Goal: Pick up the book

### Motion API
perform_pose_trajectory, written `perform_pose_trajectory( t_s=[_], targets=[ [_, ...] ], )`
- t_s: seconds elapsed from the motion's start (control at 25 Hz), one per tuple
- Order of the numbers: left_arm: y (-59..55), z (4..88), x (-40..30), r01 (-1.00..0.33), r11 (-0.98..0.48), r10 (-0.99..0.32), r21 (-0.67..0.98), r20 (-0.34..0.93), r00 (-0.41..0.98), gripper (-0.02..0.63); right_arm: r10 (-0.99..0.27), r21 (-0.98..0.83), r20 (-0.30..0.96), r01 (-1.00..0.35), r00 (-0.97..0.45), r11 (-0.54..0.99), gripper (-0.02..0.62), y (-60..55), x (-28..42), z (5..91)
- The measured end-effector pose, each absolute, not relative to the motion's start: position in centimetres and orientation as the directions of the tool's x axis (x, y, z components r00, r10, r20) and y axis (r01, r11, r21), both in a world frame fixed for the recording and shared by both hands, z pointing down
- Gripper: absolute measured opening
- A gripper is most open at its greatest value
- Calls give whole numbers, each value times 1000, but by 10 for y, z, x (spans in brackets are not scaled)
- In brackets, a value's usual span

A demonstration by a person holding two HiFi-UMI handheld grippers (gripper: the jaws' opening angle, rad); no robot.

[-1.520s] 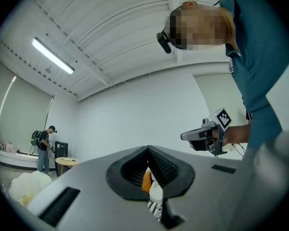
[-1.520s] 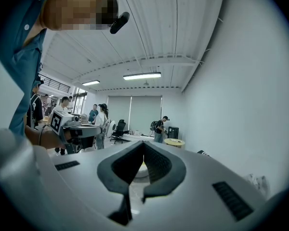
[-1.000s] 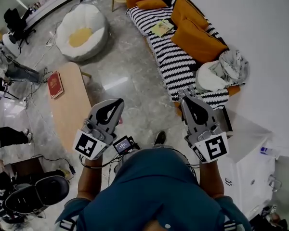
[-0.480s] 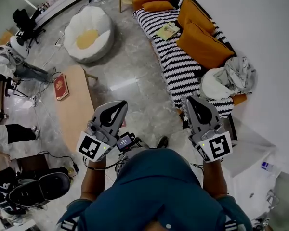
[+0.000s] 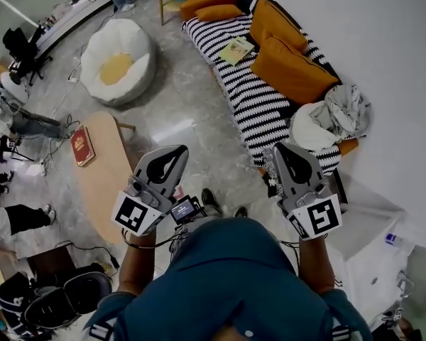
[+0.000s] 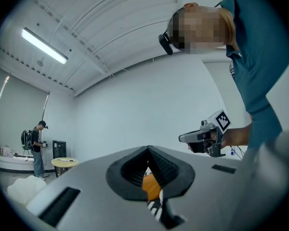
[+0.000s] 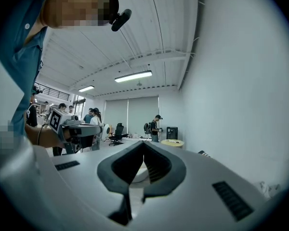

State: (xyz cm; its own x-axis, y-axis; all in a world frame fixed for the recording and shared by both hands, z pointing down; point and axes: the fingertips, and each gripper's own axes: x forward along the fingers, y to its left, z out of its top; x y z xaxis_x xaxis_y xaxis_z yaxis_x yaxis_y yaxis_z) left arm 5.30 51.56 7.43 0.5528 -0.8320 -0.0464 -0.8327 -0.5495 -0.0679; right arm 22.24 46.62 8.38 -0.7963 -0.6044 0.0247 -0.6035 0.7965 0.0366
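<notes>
A red book (image 5: 82, 145) lies on the far end of a long wooden table (image 5: 103, 180) at the left of the head view. A second, pale yellow-green book (image 5: 236, 50) rests on the striped sofa (image 5: 250, 94). My left gripper (image 5: 176, 150) is held level above the floor beside the table's right edge, well short of the red book, jaws shut and empty. My right gripper (image 5: 280, 148) is level near the sofa's near end, also shut and empty. Each gripper view looks across the room: the left gripper (image 6: 148, 148) sees the right one, and the right gripper (image 7: 143, 143) sees the left.
A white beanbag (image 5: 117, 59) sits beyond the table. Orange cushions (image 5: 291, 68) and a bundle of cloth (image 5: 334, 116) lie on the sofa. A white cabinet (image 5: 373, 229) stands at right, a black chair (image 5: 64, 297) at bottom left. People and camera gear are along the left edge.
The person has stepped across the floor and the scene has shifted a little. Both grippers stay shut, level and side by side in front of the body.
</notes>
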Motion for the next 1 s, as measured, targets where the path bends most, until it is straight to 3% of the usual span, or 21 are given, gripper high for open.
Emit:
perform_pose_trajectory(
  t_s=[0.48, 1.0],
  targets=[
    [473, 87, -36, -792, -610, -789, -42, -58, 611, 3, -684, 100, 28, -679, -729, 728, 12, 433, 144, 69],
    [430, 85, -62, -804, -594, -798, -38, -102, 594, 3, -669, 95, 54, -663, -741, 742, 12, 386, 116, 78]
  ],
)
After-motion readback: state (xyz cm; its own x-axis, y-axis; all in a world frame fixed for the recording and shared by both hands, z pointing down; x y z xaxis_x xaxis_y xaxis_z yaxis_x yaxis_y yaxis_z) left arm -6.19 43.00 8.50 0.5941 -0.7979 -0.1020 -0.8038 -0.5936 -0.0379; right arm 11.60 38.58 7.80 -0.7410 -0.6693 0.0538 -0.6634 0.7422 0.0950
